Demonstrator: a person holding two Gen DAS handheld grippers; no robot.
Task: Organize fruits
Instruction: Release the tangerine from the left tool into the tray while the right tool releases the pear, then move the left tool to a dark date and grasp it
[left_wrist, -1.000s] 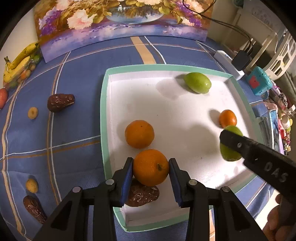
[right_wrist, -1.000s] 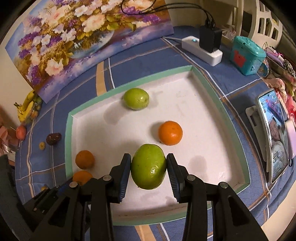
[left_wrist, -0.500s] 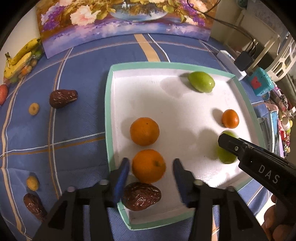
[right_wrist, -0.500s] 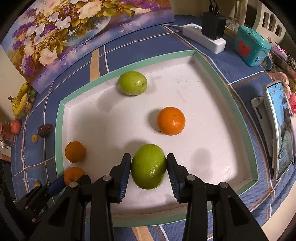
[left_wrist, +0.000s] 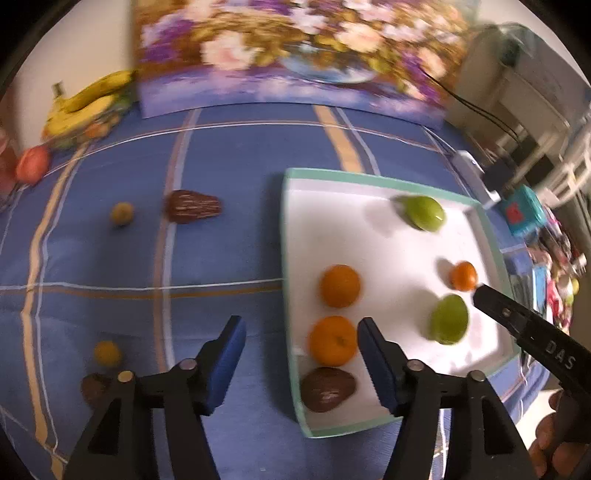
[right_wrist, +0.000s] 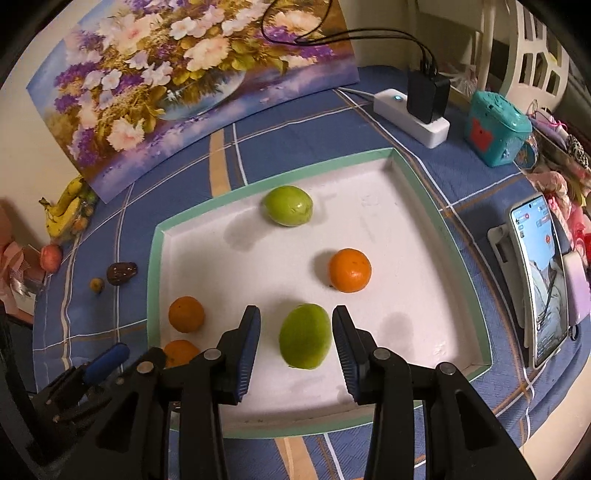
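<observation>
the left gripper (left_wrist: 301, 354) is opening, its blue pads spread wide with nothing pinched; the near orange (left_wrist: 333, 340) lies free on the tray floor just inside the rim of the white tray (left_wrist: 373, 179), beside a second orange (left_wrist: 340, 285) and a brown date-like fruit (left_wrist: 327, 388). like seems grouped with like, so this corner reads as the orange spot. the right gripper (right_wrist: 295, 338) straddles the green fruit (right_wrist: 304, 335), which rests on the tray; a gap shows on each side, so the pads flank it without pinching. another green fruit (right_wrist: 288, 205) sits near the far rim. small yellow fruits (left_wrist: 121, 213) and a brown one (left_wrist: 194, 211) are on the blue-clothed bench (left_wrist: 229, 155), likely next to be gathered.
</observation>
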